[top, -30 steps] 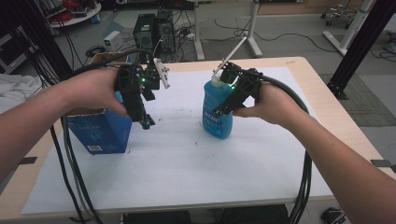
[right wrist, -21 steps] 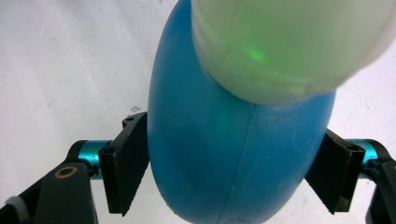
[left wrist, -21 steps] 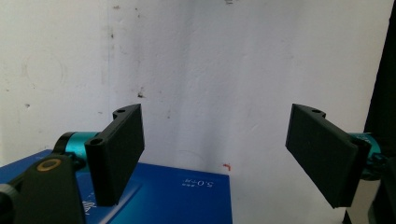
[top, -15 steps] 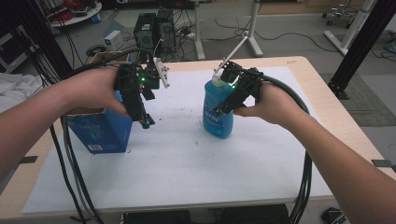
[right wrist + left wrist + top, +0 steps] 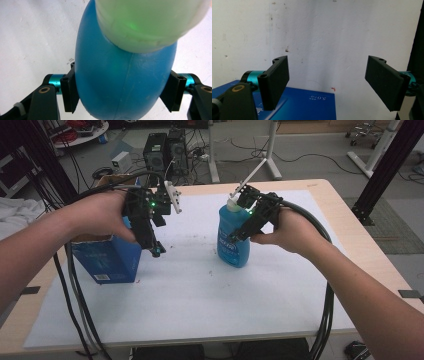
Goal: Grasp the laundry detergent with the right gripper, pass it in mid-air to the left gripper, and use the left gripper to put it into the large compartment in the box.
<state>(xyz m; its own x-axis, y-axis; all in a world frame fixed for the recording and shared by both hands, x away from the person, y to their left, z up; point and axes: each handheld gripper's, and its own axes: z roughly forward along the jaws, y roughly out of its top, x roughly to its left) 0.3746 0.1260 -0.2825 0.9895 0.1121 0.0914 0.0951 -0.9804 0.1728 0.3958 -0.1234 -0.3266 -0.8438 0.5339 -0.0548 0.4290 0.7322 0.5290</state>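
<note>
Right gripper [image 5: 122, 97]: jaws just closed, pressing both flanks of the upright blue bottle [image 5: 125, 82]. Left gripper [image 5: 329, 82]: wide open, empty, box [image 5: 307, 105] below it.

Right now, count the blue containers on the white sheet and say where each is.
2. The blue bottle stands near the sheet's middle, between the right gripper's jaws. The blue box stands at the sheet's left edge, beside the left gripper. Nothing seems hidden behind them.
</note>
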